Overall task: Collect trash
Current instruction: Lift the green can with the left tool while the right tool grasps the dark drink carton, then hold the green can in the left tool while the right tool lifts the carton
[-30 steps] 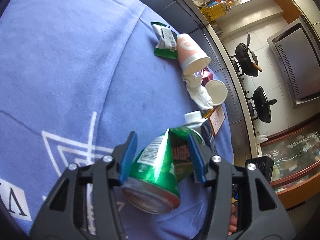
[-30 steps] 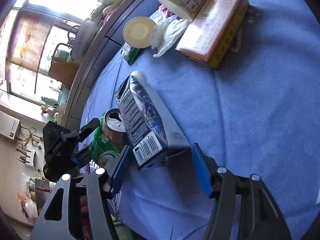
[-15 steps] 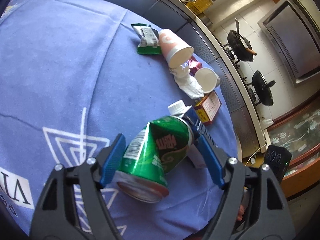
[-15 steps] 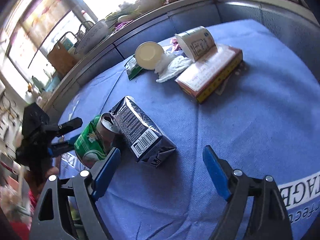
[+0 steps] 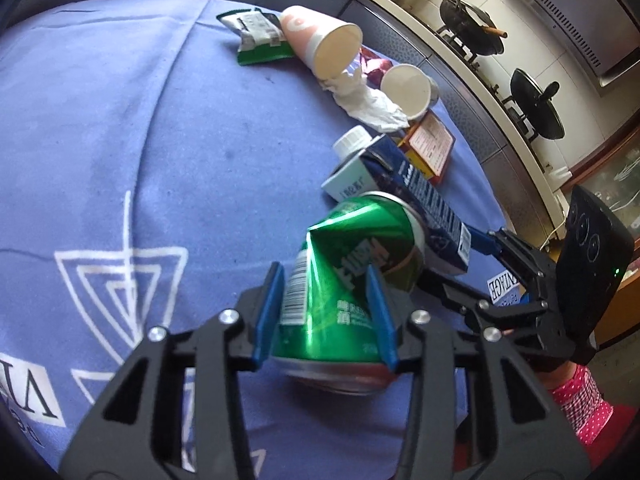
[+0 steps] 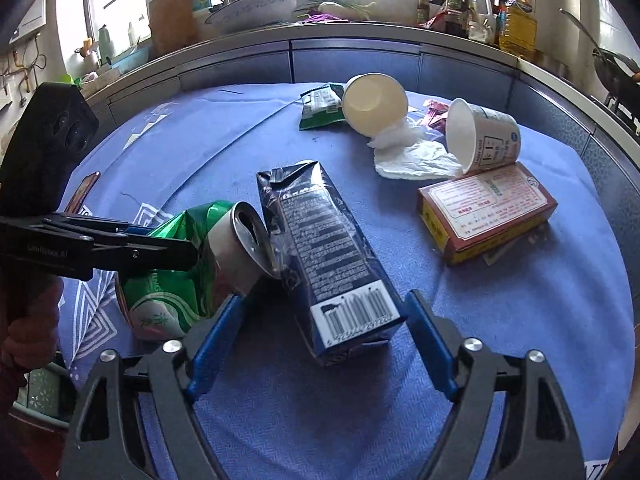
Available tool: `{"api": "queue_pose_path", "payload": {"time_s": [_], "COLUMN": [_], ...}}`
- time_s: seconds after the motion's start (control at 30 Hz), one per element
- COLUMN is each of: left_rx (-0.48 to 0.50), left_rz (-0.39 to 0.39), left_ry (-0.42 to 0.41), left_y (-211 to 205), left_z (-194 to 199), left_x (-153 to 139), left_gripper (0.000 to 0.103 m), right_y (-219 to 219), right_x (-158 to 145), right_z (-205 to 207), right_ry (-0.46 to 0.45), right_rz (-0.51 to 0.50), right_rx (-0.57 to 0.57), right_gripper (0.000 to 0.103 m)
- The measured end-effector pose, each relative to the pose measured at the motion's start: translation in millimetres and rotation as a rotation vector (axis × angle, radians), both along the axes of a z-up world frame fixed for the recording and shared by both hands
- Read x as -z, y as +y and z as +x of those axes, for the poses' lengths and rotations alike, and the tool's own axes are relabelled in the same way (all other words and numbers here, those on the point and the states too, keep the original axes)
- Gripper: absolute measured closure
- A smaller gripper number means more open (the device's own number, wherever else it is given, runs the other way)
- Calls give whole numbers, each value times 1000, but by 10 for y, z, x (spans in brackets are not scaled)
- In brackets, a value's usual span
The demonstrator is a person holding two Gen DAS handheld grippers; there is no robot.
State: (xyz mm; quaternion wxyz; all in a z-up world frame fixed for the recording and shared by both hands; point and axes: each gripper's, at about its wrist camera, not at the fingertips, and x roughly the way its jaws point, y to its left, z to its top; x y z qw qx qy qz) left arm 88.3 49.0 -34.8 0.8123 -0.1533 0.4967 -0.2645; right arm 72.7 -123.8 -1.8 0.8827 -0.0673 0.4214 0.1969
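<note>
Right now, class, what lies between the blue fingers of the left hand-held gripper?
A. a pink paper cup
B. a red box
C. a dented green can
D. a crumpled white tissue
C: in the left wrist view the left hand-held gripper has its closing blue fingers on either side of the dented green can, while the tissue, pink cup and red box lie farther off on the blue cloth.

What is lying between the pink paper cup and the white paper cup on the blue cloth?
A crumpled white tissue lies between the pink paper cup and the white paper cup; both wrist views show it.
</note>
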Motion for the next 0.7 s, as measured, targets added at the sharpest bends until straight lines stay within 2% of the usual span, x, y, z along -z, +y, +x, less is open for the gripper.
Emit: {"api": "queue_pose_path", "payload": {"time_s": [0.03, 0.13, 0.23, 0.3, 0.33, 0.37, 0.4, 0.5, 0.57, 0.63, 0.67, 0.7], "left_rx": [-7, -19, -24, -20, -13, -3, 6, 18, 38, 68, 72, 71], "left_rz": [-4, -48, -96, -123, -132, -137, -138, -107, -80, -36, -7, 23], "left_ry": [4, 18, 10, -1, -8, -16, -20, -54, -38, -10, -13, -26], "left_y": [13, 60, 83, 64, 40, 0, -44, -201, -309, -415, -439, -444], "left_z": [-9, -67, -117, -128, -129, -129, -125, -113, -101, -107, -118, -139], "left_x": [-7, -54, -179, -290, -348, -405, -446, -533, -503, -453, -438, -440], "left_gripper": [63, 65, 69, 76, 84, 99, 102, 102, 101, 90, 71, 46], "right_y": [-20, -179, -345, -468, -543, -616, -677, -889, -998, -1110, -1148, -1199], "right_x": [4, -21, -99, -155, -181, -202, -217, -210, -172, -125, -113, -99], "right_z": [4, -25, -114, -176, -205, -231, -255, -307, -334, -366, -389, -409], "right_ry": [12, 64, 74, 77, 77, 77, 77, 76, 70, 81, 83, 83], "right_rz": [15, 147, 258, 328, 364, 394, 416, 458, 448, 472, 483, 494], "right_rx": [0, 19, 45, 67, 79, 92, 103, 161, 200, 224, 229, 235], "right_gripper": [55, 56, 56, 57, 57, 57, 57, 57, 57, 57, 57, 57]}}
